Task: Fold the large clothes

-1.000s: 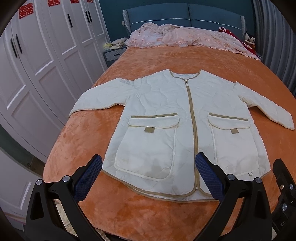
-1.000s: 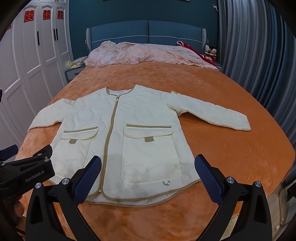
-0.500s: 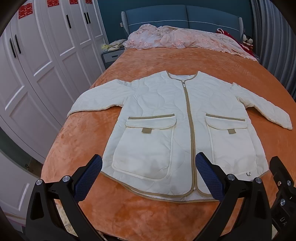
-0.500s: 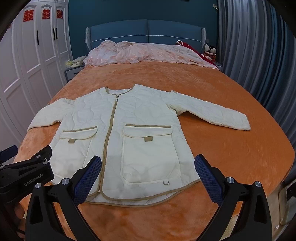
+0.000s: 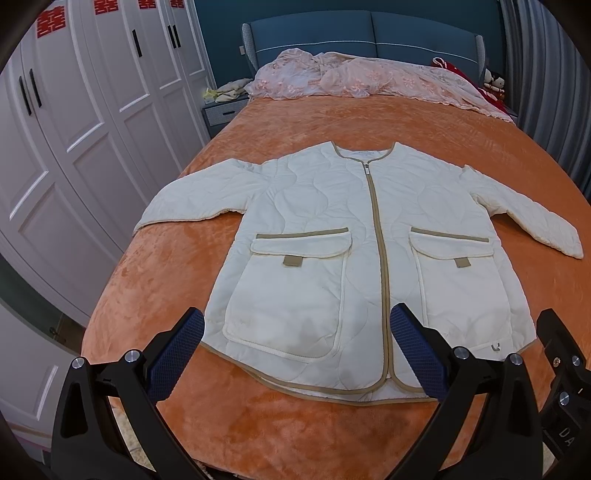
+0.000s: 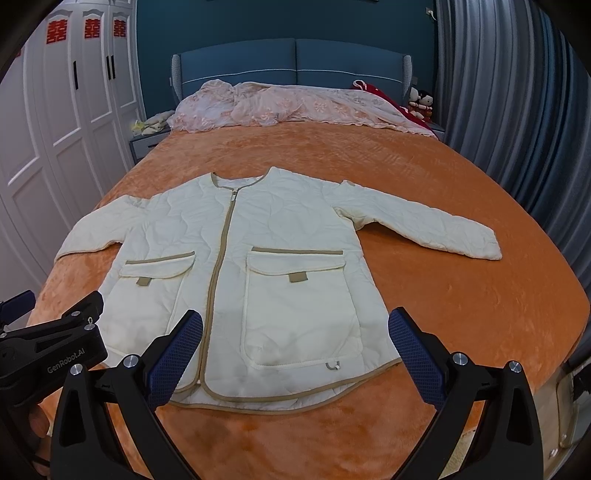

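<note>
A cream quilted jacket (image 5: 332,236) with tan trim, a closed zip and two big flap pockets lies flat, face up, on the orange bed cover, sleeves spread to both sides. It also shows in the right wrist view (image 6: 258,266). My left gripper (image 5: 295,350) is open and empty, held above the hem near the left pocket. My right gripper (image 6: 295,350) is open and empty, above the hem near the right pocket. The left gripper's body (image 6: 51,350) shows at the right wrist view's left edge.
The orange bed cover (image 5: 166,295) fills the bed. A pink lace blanket (image 5: 362,77) is heaped at the blue headboard (image 5: 369,33). White wardrobes (image 5: 74,129) and a nightstand (image 5: 221,110) stand left; grey curtains (image 6: 517,110) hang right.
Both grippers have drawn back slightly from the jacket, which sits a little higher and smaller in both views. The jacket has not moved. Both grippers stay open.
</note>
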The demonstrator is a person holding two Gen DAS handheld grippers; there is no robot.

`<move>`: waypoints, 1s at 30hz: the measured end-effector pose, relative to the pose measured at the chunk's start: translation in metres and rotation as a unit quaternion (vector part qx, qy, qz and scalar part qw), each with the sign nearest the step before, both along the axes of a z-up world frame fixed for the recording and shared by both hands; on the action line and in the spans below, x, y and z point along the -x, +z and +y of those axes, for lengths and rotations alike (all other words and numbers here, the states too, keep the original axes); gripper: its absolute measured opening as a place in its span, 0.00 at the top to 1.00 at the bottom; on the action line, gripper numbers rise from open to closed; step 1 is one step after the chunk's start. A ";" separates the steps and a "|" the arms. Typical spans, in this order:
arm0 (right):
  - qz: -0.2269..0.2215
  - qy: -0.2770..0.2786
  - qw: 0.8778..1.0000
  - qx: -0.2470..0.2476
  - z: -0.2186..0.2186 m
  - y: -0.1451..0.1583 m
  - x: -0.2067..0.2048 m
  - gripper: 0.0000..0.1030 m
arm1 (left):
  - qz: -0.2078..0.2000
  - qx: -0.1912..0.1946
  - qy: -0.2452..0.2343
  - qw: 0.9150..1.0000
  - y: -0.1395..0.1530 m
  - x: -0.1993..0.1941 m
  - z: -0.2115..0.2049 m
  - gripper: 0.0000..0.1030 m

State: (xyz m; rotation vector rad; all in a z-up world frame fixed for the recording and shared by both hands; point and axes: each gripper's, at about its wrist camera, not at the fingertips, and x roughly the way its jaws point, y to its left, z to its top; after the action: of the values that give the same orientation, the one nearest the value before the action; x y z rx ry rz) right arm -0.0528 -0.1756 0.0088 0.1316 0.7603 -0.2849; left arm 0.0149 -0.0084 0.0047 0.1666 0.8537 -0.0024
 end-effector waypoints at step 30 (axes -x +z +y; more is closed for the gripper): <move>-0.021 -0.071 0.997 -0.024 -0.085 -0.003 -0.033 0.05 | -0.001 -0.008 0.020 1.000 -0.007 -0.042 0.001 0.05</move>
State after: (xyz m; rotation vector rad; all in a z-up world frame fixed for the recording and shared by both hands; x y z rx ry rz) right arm -0.0194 -0.2604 0.0057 0.2360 0.7174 -0.3980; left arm 0.0566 -0.0070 -0.0026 0.1645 0.8546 0.0415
